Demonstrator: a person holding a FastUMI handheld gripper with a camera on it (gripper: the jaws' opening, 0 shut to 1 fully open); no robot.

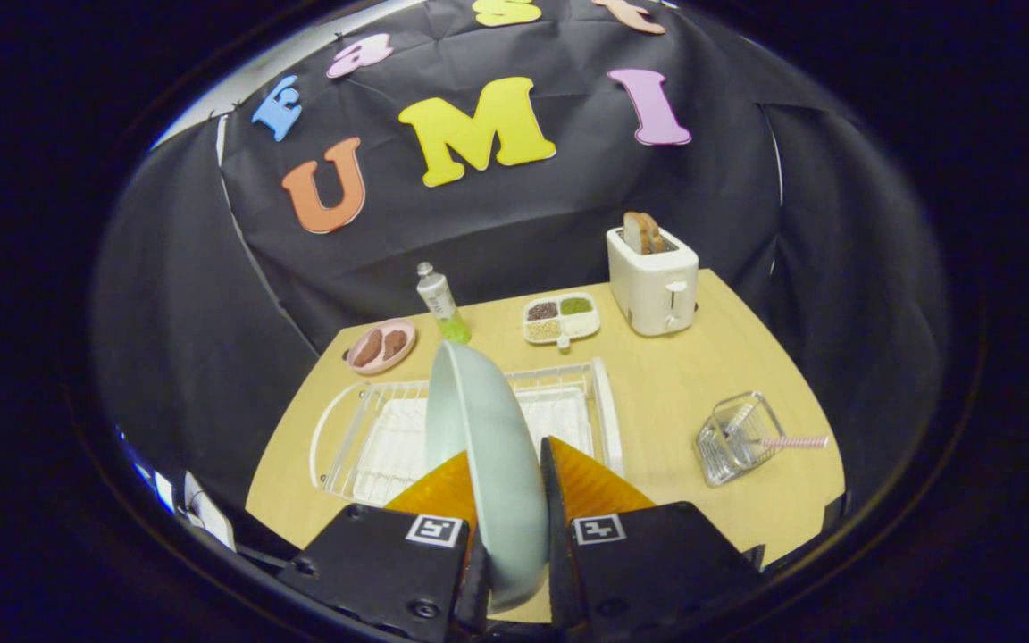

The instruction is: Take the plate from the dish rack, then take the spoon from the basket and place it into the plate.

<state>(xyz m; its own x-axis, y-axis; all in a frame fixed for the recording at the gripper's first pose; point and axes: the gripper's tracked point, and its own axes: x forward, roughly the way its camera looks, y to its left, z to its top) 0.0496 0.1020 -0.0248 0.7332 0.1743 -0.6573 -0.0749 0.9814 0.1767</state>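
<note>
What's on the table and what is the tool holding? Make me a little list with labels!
tool: the tool is shut on the plate
plate: pale green plate, held on edge between the fingers, lifted above the dish rack
dish rack: white wire dish rack, just beyond the fingers
basket: clear basket to the right of the rack, tipped on its side
spoon: spoon with a striped pink handle sticking out of the basket
toaster: white toaster with bread, at the back
other things: pink dish, bottle, divided tray
table: wooden table

Gripper (509, 482) clamped on upright pale green round plate (479, 429), above white wire dish rack (372, 438); clear basket (733, 438) with pink-handled spoon (791, 441) rightward.
</note>
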